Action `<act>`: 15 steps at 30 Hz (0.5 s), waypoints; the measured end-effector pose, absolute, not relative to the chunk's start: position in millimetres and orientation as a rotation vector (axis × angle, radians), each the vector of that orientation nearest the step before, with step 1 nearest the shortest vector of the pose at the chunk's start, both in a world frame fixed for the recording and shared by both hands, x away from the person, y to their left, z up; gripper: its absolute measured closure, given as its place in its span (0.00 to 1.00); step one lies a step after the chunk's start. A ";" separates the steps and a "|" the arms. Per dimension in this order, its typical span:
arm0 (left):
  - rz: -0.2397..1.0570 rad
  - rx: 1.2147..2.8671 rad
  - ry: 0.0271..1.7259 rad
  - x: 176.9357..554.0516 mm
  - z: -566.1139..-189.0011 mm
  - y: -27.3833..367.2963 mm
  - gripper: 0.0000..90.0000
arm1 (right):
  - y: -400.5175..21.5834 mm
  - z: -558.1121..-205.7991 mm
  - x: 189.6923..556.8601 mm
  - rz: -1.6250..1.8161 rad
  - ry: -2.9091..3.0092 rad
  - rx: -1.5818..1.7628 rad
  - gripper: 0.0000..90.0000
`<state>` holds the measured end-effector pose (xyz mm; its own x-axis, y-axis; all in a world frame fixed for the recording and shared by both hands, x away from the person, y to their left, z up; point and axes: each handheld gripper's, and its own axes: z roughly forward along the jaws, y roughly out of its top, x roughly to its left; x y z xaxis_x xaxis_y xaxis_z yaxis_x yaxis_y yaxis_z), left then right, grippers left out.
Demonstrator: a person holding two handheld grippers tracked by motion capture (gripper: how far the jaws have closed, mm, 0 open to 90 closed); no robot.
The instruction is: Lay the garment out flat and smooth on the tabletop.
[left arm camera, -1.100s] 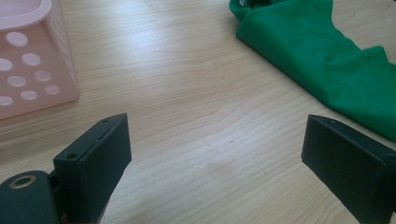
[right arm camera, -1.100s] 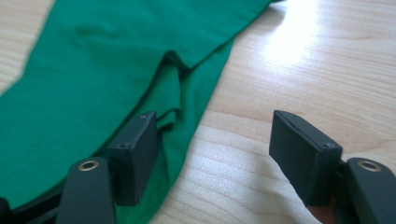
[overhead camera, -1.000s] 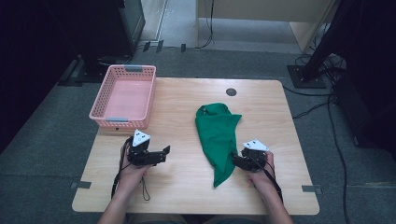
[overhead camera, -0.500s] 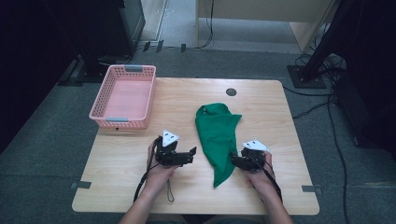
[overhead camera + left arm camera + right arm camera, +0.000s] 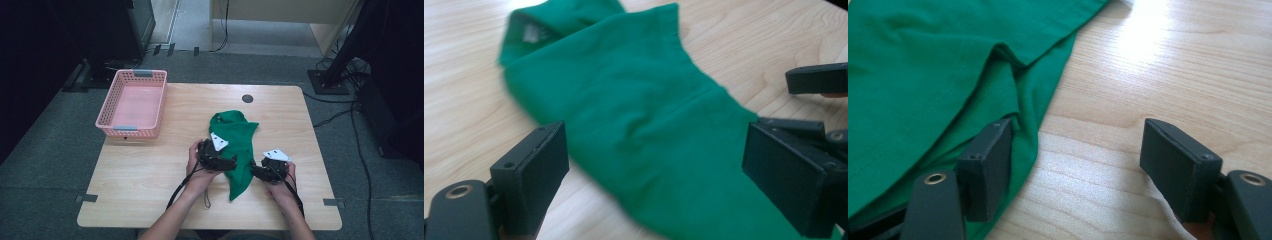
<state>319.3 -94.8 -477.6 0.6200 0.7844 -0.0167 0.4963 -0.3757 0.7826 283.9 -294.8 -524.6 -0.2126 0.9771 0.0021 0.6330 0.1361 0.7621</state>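
On the light wooden table (image 5: pixel 150 185), the crumpled green cloth (image 5: pixel 235 145) lay between the left gripper (image 5: pixel 231 164) and right gripper (image 5: pixel 256 171), both with jaws released, grasping nothing.

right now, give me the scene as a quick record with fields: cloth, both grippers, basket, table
cloth: crumpled green fabric cloth lying mid-table
left gripper: left gripper open, jaws straddling the cloth, not pinching it
right gripper: right gripper open at the cloth's edge, one jaw on the fabric
basket: pink perforated plastic basket at the table's far left corner
table: light wooden table
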 end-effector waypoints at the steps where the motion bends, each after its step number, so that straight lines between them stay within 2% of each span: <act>1: 0.469 2.064 0.992 320.4 -478.3 -101.2 0.13 | -295.2 -524.7 284.2 0.892 1.908 1.555 0.33; 4: 0.502 2.101 0.950 323.6 -480.8 -118.3 0.14 | -297.1 -524.8 284.8 0.906 1.910 1.571 0.33; 5: 0.521 2.106 0.947 324.7 -482.0 -122.5 0.17 | -296.9 -524.8 284.6 0.904 1.909 1.570 0.33; 7: 0.519 2.091 0.943 327.8 -484.3 -127.6 0.40 | -296.7 -524.8 284.4 0.903 1.908 1.574 0.33; 11: 0.453 2.092 0.959 336.8 -489.0 -136.3 0.45 | -296.9 -524.9 284.5 0.904 1.907 1.570 0.33; 15: 0.467 2.126 0.945 341.0 -495.5 -144.3 0.45 | -296.9 -524.9 284.5 0.904 1.908 1.571 0.33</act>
<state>341.0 -144.3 -495.5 0.6605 0.7504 0.0265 0.4766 -0.4462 0.7575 284.5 -296.9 -524.9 -0.2053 0.9783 0.0297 0.6427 0.1119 0.7579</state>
